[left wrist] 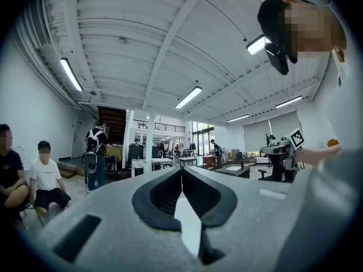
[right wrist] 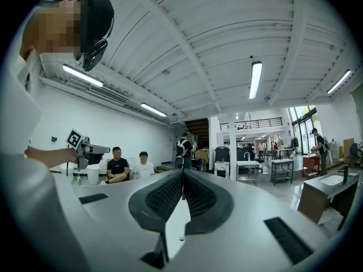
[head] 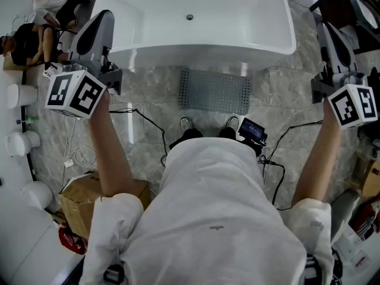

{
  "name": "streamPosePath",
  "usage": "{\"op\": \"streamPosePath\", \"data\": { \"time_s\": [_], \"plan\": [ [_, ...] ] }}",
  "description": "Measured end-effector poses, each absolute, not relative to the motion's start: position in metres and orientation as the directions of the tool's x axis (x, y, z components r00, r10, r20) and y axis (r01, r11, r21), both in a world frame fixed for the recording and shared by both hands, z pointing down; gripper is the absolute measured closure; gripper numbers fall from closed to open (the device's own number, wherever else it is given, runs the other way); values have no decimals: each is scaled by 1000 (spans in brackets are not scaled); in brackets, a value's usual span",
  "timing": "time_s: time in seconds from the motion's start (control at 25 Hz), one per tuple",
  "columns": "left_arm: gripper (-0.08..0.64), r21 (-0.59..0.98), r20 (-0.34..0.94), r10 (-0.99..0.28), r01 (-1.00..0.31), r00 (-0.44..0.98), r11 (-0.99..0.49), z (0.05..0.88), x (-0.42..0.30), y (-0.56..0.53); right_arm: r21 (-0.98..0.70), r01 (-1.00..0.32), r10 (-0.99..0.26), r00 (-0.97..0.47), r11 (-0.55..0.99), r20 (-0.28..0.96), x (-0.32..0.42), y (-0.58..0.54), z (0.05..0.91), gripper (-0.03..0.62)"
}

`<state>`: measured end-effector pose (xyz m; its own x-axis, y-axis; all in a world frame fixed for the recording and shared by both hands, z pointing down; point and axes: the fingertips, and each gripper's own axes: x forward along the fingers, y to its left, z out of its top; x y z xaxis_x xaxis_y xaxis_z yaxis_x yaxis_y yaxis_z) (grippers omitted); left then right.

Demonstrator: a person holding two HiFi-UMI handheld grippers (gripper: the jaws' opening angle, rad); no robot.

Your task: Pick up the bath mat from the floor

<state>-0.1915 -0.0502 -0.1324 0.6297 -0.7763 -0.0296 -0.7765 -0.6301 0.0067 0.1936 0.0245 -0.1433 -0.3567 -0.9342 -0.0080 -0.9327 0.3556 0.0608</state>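
The grey perforated bath mat [head: 215,91] lies flat on the marble floor, just in front of the white bathtub [head: 136,34] and beyond the person's shoes [head: 191,133]. My left gripper [head: 102,18] is held up at the left, well above and to the left of the mat. My right gripper [head: 328,29] is raised at the far right. Both point level out into the room, not at the mat. In the left gripper view the jaws [left wrist: 181,171] are pressed together with nothing between them. The right gripper view shows its jaws [right wrist: 182,179] shut and empty too.
A cardboard box [head: 83,202] stands on the floor at the lower left. Black cables [head: 148,122] and a small device [head: 252,129] lie near the person's feet. Seated people [head: 41,16] are at the top left. Dark furniture [head: 344,5] stands at the top right.
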Motion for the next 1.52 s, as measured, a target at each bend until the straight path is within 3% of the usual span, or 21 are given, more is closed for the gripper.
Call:
{"op": "streamPosePath", "data": {
  "time_s": [0.96, 1.52],
  "plan": [
    [546, 172, 210, -677, -708, 705, -685, 27, -168, -63, -92, -953, -885, -301, 287, 355, 206, 20, 45, 584],
    [546, 259, 321, -687, -758, 652, -598, 139, -184, -44, -170, -947, -763, -321, 274, 561, 205, 52, 175, 584]
  ]
}}
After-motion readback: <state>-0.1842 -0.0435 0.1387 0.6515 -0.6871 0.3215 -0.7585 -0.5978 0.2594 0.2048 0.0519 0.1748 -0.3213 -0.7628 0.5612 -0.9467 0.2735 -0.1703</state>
